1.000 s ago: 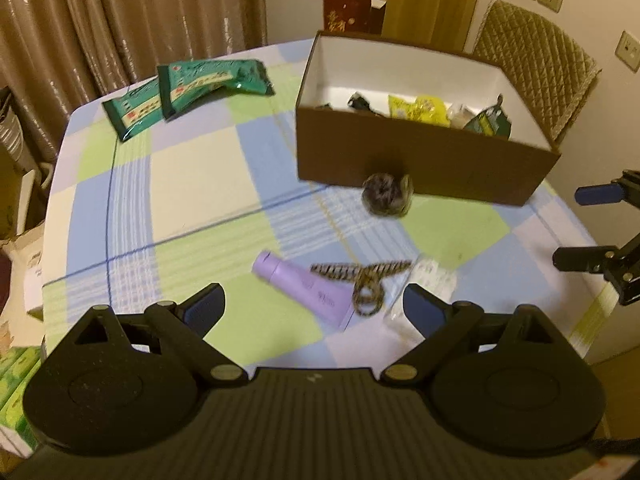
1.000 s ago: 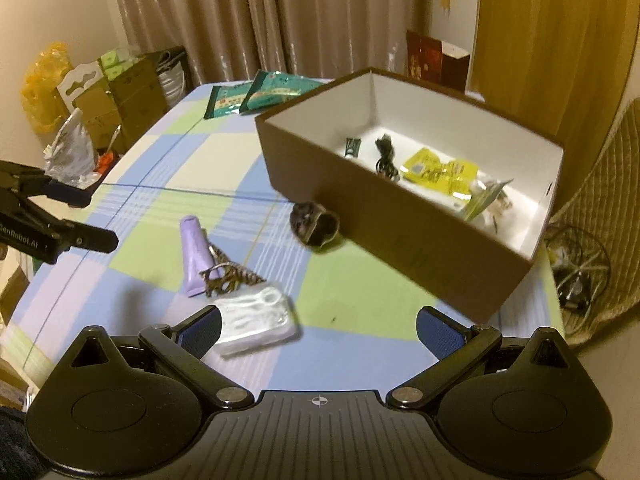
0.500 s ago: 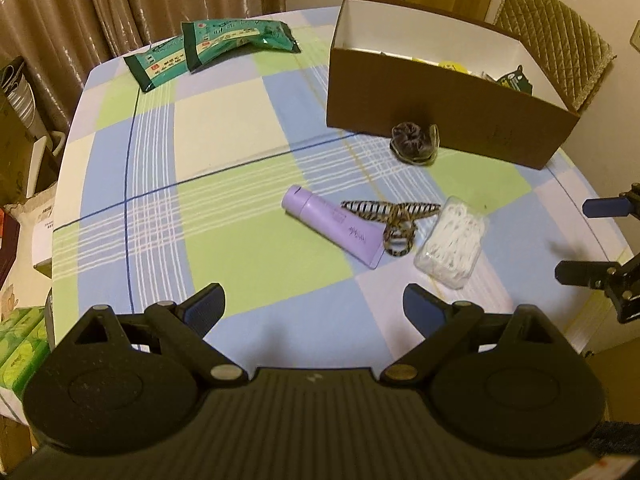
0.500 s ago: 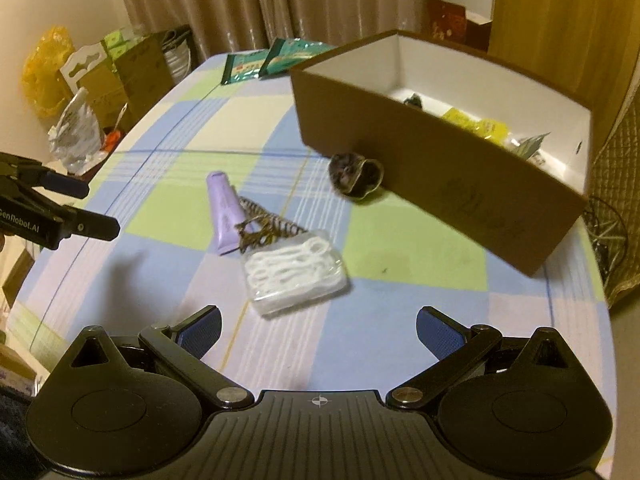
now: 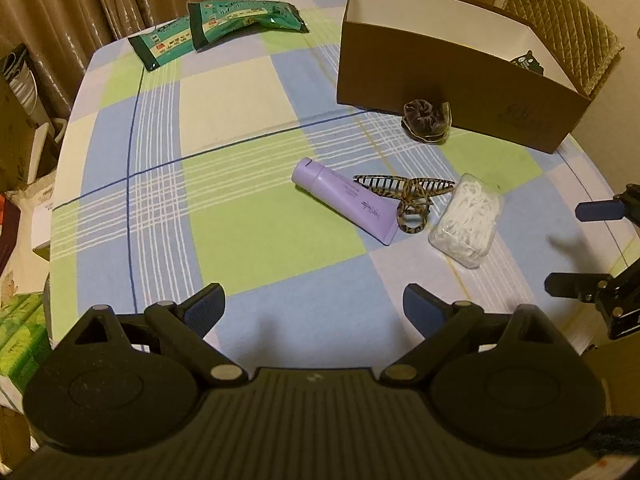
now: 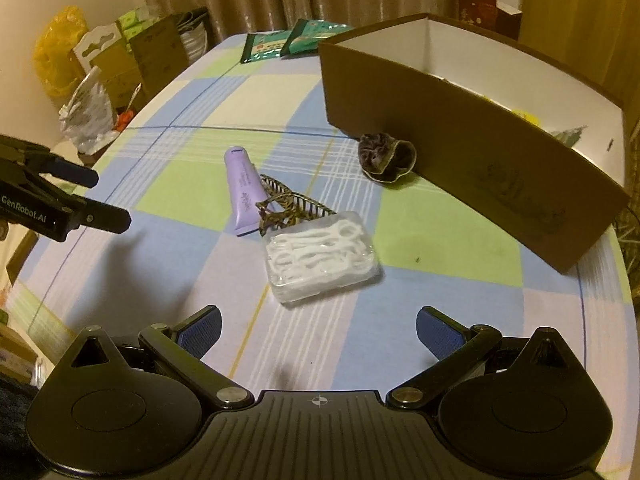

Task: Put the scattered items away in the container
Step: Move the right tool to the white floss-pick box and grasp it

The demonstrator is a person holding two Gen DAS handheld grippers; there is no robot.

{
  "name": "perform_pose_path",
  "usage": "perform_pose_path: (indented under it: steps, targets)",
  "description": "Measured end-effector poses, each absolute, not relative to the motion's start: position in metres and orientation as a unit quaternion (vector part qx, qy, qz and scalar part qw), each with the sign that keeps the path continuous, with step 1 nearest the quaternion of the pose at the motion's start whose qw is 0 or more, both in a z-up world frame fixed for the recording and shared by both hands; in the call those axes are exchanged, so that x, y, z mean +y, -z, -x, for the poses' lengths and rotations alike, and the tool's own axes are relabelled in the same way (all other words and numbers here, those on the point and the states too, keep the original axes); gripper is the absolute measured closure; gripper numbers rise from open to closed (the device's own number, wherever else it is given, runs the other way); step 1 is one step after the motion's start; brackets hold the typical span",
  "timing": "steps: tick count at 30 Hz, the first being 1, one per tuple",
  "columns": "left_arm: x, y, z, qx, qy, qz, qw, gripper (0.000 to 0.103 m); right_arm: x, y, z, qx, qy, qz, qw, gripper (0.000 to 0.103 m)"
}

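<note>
Blue-padded fingers [image 5: 204, 307] of the left gripper [image 5: 314, 308] stand spread wide over the near edge of the surface [image 5: 240, 92], holding and touching nothing. The right gripper [image 6: 318, 330] is just as wide apart and just as empty, hovering above the cloth a little short of the floss-pick case [image 6: 320, 262].

Left to right on the checked blue, green and cream cloth lie a purple tube [image 5: 344, 200], a tortoiseshell hair clip [image 5: 408, 196] resting against the tube's flat end, and the clear floss-pick case just beside the clip. Farther back, a dark scrunchie [image 5: 426, 120] sits touching the front wall of the brown cardboard box [image 5: 460, 92]. Two green packets [image 5: 224, 26] overlap at the far left edge of the surface. Beige curtains [image 5: 100, 4] hang behind, and a quilted chair back [image 5: 560, 20] stands past the box.

Only the right wrist view shows the box's white inside with something yellow in it, plus bags and cartons heaped by the wall on the left. Only the left wrist view shows the chair and two wall sockets.
</note>
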State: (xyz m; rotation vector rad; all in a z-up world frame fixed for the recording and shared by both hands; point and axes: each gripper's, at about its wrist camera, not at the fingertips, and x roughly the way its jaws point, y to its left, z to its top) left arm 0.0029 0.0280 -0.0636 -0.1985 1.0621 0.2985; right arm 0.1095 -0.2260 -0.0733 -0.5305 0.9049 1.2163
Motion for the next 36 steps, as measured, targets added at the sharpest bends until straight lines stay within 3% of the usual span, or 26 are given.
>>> perform_pose_path:
  steps: [36]
  targets:
    - [0.052,0.101,-0.032,0.525,-0.144,0.104,0.833,0.009,-0.166,0.127,-0.127,0.360,-0.590,0.304,0.656,0.002]
